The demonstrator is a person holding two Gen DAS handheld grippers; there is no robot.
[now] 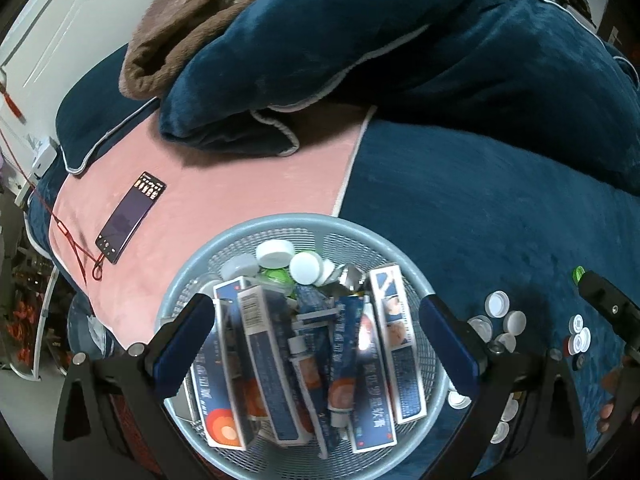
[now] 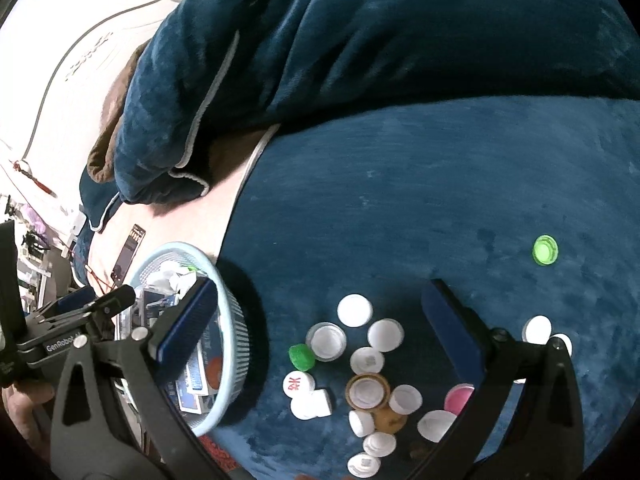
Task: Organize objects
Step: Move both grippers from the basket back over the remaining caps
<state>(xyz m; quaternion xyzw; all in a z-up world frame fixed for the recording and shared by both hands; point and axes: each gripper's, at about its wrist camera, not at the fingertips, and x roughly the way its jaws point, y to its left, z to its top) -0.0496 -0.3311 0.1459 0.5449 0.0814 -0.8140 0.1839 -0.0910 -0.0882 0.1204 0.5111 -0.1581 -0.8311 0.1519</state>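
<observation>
Left gripper [image 1: 316, 344] held above pale blue basket [image 1: 240, 236], jaws spread wide, nothing gripped. Basket packed with ointment boxes [image 1: 264, 360], tubes, white caps [image 1: 306, 268]. Right gripper [image 2: 320, 332] poised over loose bottle caps [image 2: 368, 360] scattered on blue blanket [image 2: 400, 200], jaws parted, empty. Green cap [image 2: 545, 251] seen well apart. Phone [image 1: 130, 216] laid on pink sheet [image 1: 240, 184].

A phone [image 1: 130, 216] lies on the pink sheet [image 1: 224, 184] — a red cord [image 1: 60, 224] at its end — beside heaped navy bedding [image 1: 400, 48].

Pale blue mesh basket [image 1: 240, 236], white caps [image 2: 354, 310], teal blanket [image 2: 400, 200]
</observation>
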